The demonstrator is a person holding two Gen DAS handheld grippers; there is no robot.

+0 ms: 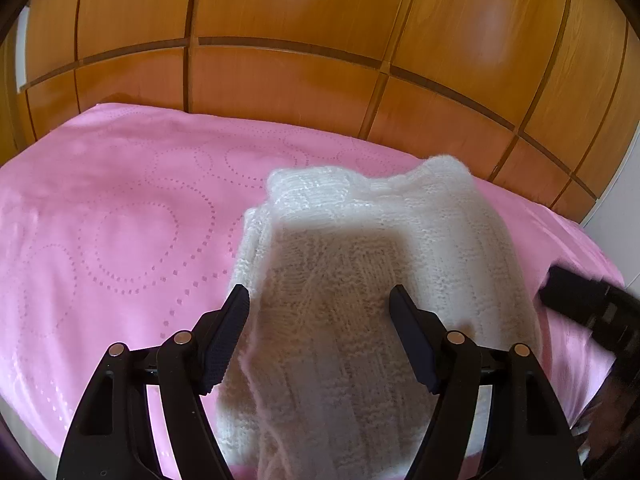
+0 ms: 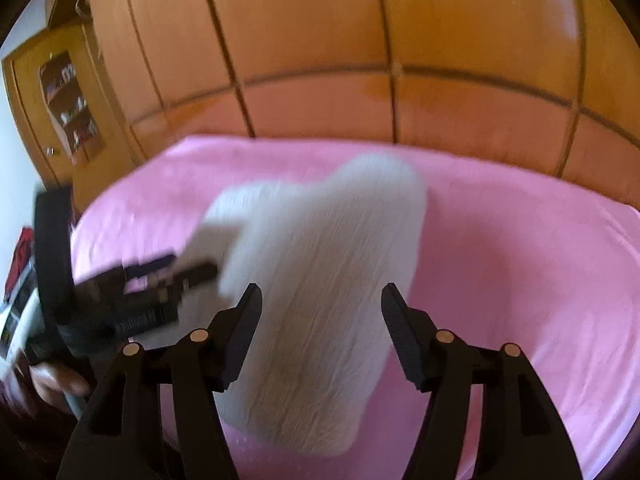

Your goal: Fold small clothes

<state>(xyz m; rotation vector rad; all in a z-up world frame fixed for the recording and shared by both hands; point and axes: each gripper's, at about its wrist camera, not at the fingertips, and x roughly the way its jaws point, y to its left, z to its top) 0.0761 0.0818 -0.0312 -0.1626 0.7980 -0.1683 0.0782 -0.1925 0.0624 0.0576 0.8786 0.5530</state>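
Observation:
A small white knitted garment [image 1: 360, 264] lies folded on the pink bedspread [image 1: 120, 208]. My left gripper [image 1: 320, 296] is open, its fingers spread over the garment's near part, holding nothing. In the right wrist view the same garment [image 2: 320, 300] is blurred and lies between and beyond my right gripper's [image 2: 322, 296] open fingers. The left gripper [image 2: 176, 272] shows there at the garment's left edge, and the right gripper shows as a dark blur [image 1: 580, 300] at the garment's right in the left wrist view.
A wooden panelled wardrobe [image 1: 320, 60] stands right behind the bed. The pink bedspread [image 2: 520, 260] stretches to both sides of the garment. A wooden cabinet with a shelf niche [image 2: 68, 96] stands at the far left of the right wrist view.

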